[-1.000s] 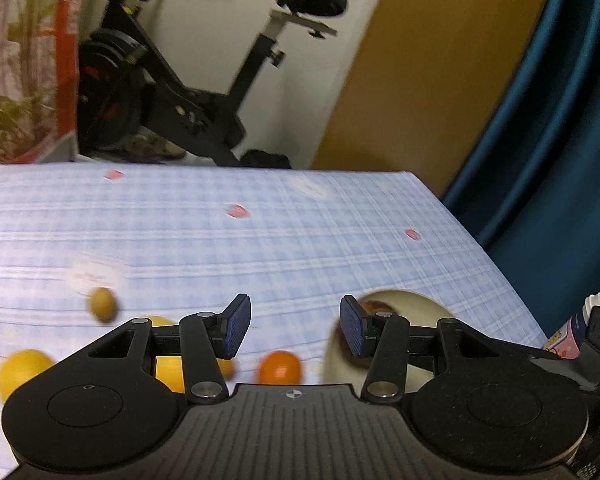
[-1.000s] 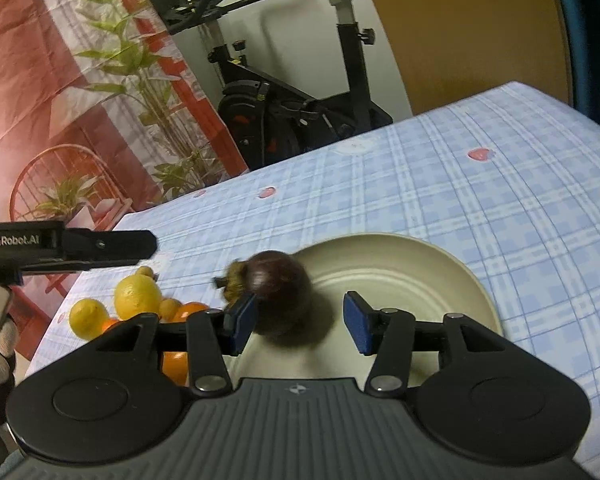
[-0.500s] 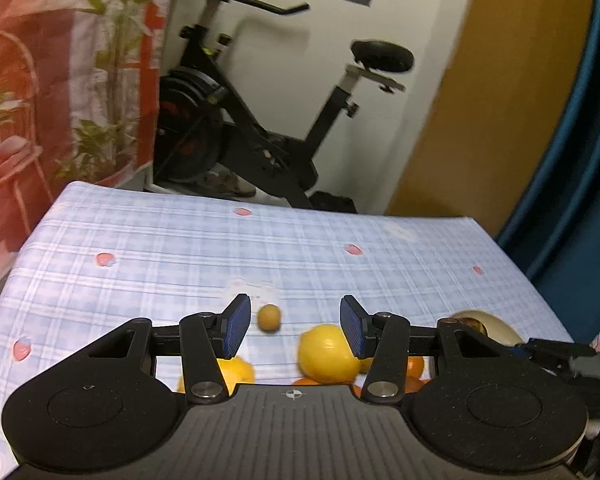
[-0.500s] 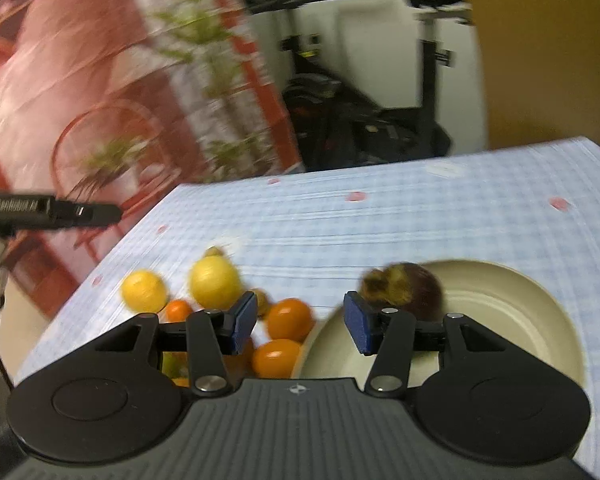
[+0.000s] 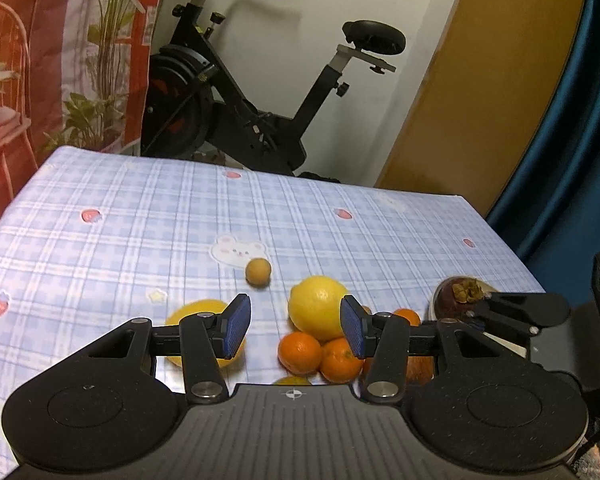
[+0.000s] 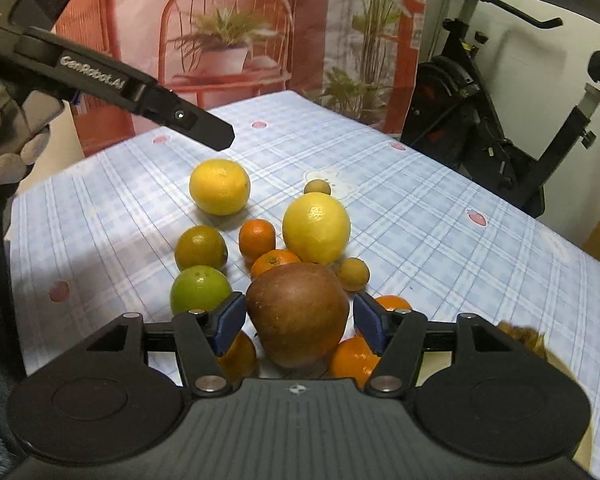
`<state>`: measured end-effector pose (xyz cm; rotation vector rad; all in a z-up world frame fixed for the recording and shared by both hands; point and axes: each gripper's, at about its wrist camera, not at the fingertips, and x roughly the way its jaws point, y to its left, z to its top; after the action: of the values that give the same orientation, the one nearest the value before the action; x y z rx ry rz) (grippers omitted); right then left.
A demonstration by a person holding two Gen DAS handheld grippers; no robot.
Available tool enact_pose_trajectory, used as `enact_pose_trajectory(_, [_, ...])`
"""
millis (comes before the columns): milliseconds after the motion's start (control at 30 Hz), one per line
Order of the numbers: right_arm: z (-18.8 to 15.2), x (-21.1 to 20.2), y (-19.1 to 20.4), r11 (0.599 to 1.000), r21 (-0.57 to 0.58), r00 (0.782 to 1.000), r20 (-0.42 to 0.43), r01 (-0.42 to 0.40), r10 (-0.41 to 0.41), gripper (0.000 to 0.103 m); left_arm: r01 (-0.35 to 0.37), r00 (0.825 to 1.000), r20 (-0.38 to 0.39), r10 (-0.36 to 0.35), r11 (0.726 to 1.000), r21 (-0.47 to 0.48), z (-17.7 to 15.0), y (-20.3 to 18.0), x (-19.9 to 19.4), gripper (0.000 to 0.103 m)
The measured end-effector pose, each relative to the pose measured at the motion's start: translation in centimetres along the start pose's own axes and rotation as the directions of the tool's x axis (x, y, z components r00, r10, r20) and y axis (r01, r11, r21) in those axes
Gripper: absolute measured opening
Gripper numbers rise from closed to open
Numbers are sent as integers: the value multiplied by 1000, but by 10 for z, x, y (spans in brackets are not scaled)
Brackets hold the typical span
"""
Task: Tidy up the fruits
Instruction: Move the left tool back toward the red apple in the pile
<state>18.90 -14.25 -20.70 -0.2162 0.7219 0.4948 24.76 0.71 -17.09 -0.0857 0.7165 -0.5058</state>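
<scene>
**Right gripper lining up on the brown fruit**

The fruits lie in a loose heap on the checked tabletop (image 6: 440, 216). Nearest the right gripper (image 6: 299, 318) is a big brown fruit (image 6: 298, 312), sitting between its jaws – they are opening, and a sliver of gap shows on each side, so the pads do not seem to press on it yet. Around it lie small oranges (image 6: 257, 238), a green lime (image 6: 199, 288), a large lemon (image 6: 316, 227) and a second yellow fruit (image 6: 219, 186) further off.

In the left wrist view a dark purple fruit (image 5: 458, 300) already rests on a pale plate (image 5: 434, 306) at the heap's right edge. So the sorting looks barely begun, and the step in hand seems to be picking the next piece.

The left gripper (image 5: 296, 326) hovers over the heap with jaws apart and nothing between them.

Next, the right jaws likely need to settle level around the brown fruit's widest part before closing – its neighbours touch it and could roll.
</scene>
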Motion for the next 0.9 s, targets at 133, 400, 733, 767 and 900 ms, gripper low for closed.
enact_pose_trajectory(133, [2,6,-2,1000,-14,1000,-29,-11,11,65,12,1000,-10,-12,1000,0,-5,1,1,51])
enact_pose_trajectory(400, [-3,1,-11,990,136,999,-11,-37,38,64,22,999,-26,-22,1000,-6,-14,4,1,51])
enact_pose_trajectory(733, [-17,1,-39,827,535,984,58,-173,168,64,40,998,-46,-40,999,6,-18,-1,4,51])
enact_pose_trajectory(767, [-19,0,-43,809,559,983,65,-181,175,64,43,998,-47,-42,999,9,-19,-2,5,51])
enact_pose_trajectory(900, [-22,-4,-56,757,627,982,84,-183,168,62,53,997,-54,-52,998,18,-20,-7,8,51])
